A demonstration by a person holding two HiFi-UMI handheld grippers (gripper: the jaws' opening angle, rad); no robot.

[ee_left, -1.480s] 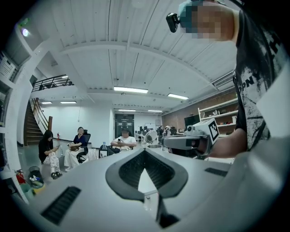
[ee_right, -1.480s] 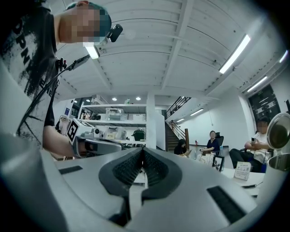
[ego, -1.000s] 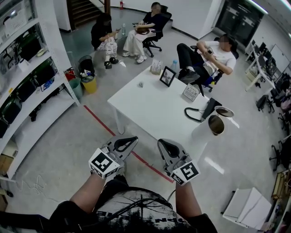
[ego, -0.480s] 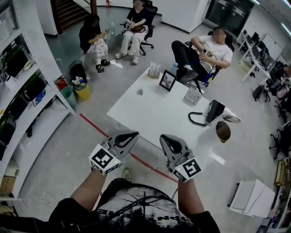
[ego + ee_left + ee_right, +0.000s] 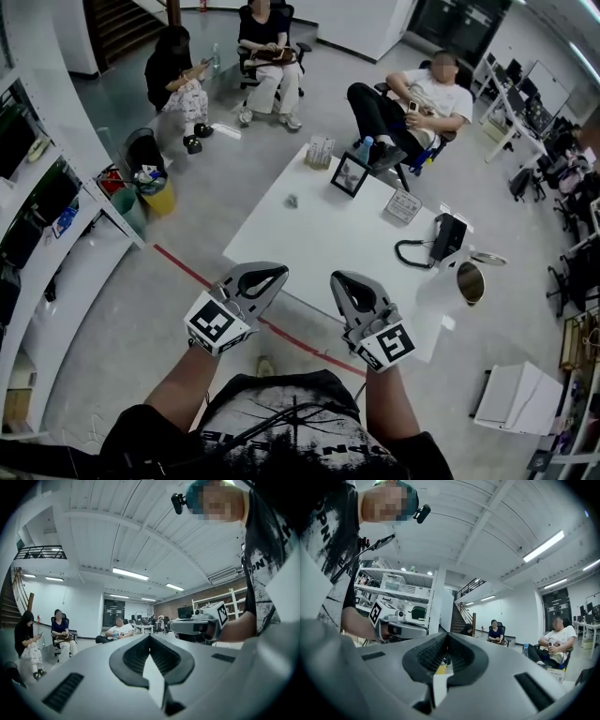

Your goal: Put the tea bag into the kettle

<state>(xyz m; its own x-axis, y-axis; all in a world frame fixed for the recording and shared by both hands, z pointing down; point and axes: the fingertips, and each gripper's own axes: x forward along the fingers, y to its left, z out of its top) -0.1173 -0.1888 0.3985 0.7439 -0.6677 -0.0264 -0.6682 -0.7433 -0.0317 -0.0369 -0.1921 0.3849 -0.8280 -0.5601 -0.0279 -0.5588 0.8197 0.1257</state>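
Bench (image 5: 319, 234), white: the task items sit well apart on it. Risk: a long carry across could end in a drop.
Kettle (image 5: 471, 282), at the bench's right edge: mouth open, interior dark, contents not discernible. Risk: a nudge could tip it off.
Lid (image 5: 489, 258): lies just beside the kettle.
Left gripper (image 5: 272, 276), right gripper (image 5: 341, 284): both jaw pairs closed, nothing held, short of the bench. They must open before any pick.
Tea bag (image 5: 292, 200): probably the small pale item toward the bench's left. Thin, so easily mispinched.
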